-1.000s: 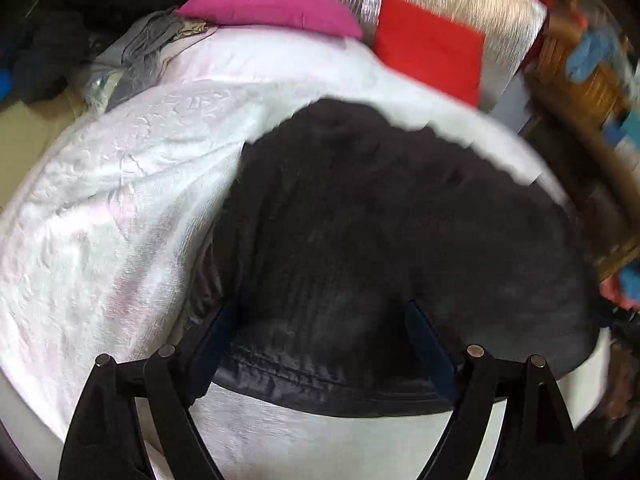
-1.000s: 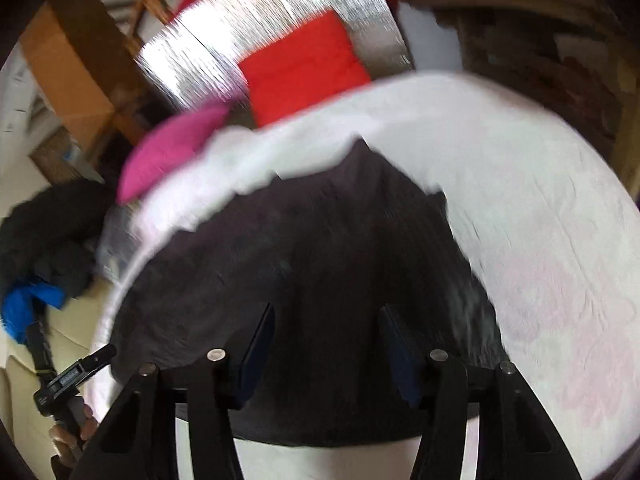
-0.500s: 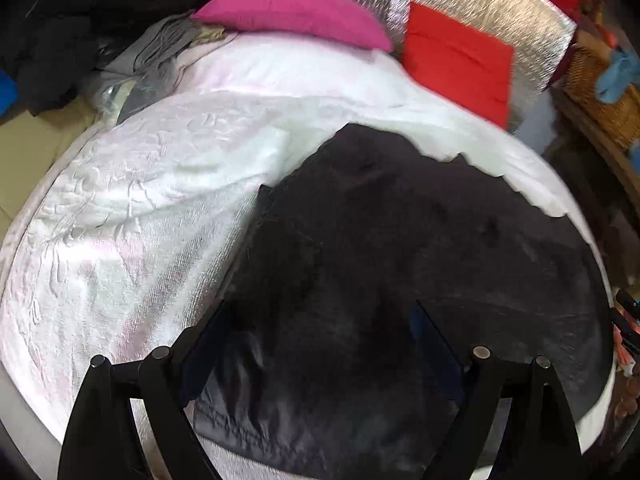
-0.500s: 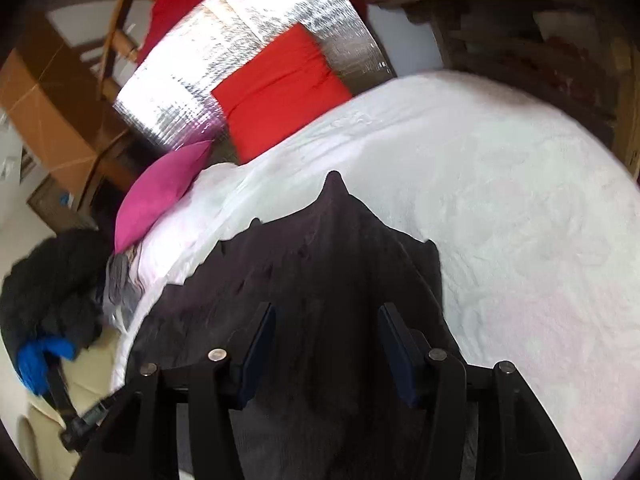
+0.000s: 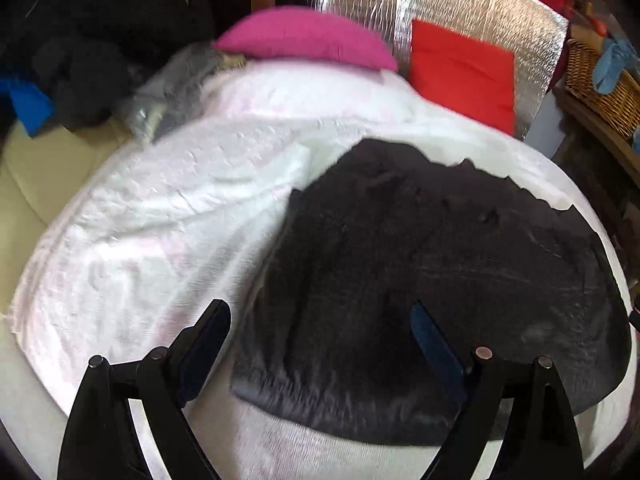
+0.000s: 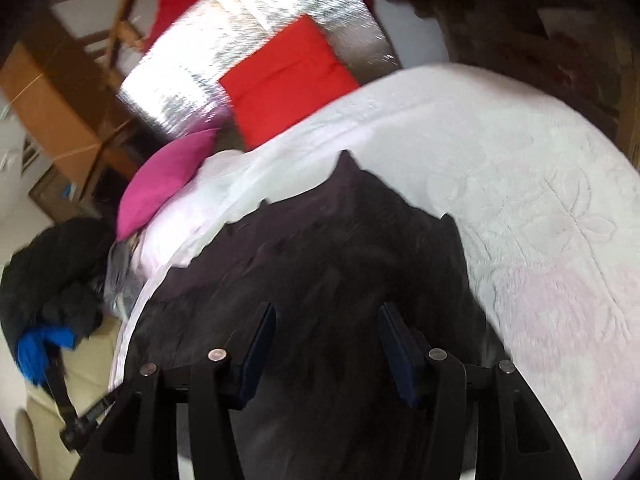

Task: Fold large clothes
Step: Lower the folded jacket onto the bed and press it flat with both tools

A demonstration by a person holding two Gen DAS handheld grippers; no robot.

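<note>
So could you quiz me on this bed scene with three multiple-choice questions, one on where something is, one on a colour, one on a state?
1. Where does the black garment lie?
A. on the white bedspread
B. in the wicker basket
C. on the floor

2. What colour is the square cushion against the silver sheet?
A. blue
B. red
C. green

3. How do the jaws of the left gripper stand?
A. clamped on the pink pillow
B. shut on nothing
C. wide apart, gripping nothing

Answers: 1 A, the garment is spread flat across the bedspread. 2 B, the cushion is plainly red. 3 C, the two fingers stand far apart above the cloth, with nothing pinched.
</note>
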